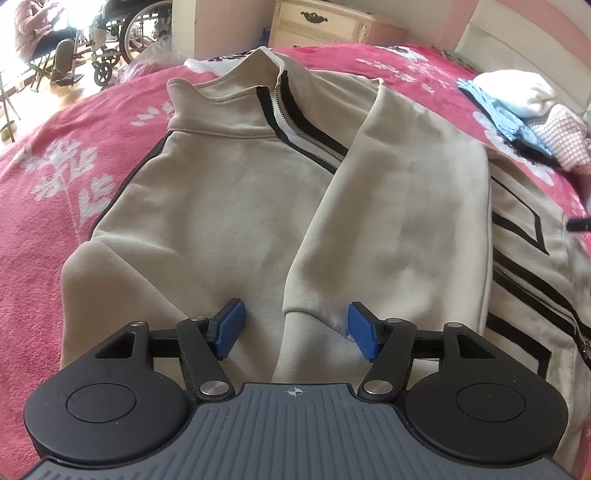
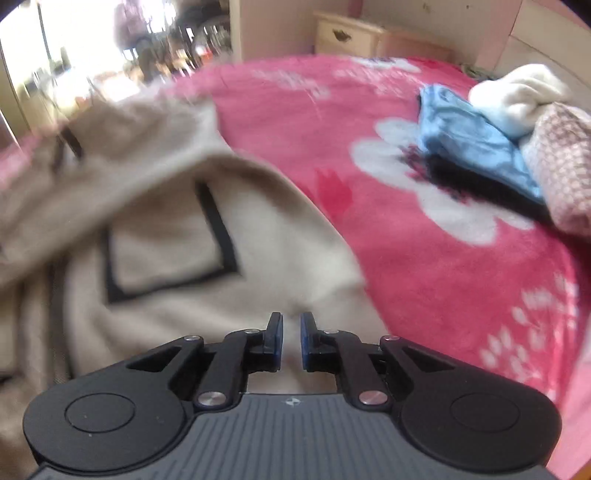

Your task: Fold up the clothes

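Observation:
A beige zip-up jacket [image 1: 221,206] with black trim lies front-up on the pink floral bed cover [image 1: 55,184]. One sleeve [image 1: 388,221] is folded across its chest, and the cuff [image 1: 299,354] ends between the blue pads of my left gripper [image 1: 295,328]. That gripper stands open just above the cloth and holds nothing. In the blurred right wrist view, my right gripper [image 2: 291,339] is nearly closed on a fold of the jacket [image 2: 166,240] at its side edge, below the black-outlined pocket [image 2: 170,243].
A pile of other clothes [image 1: 535,118], blue, white and checked, lies at the bed's far right [image 2: 498,129]. Beyond the bed stand a cream nightstand [image 1: 321,26] and a wheelchair [image 1: 122,37], and a person [image 1: 37,29] sits at the far left.

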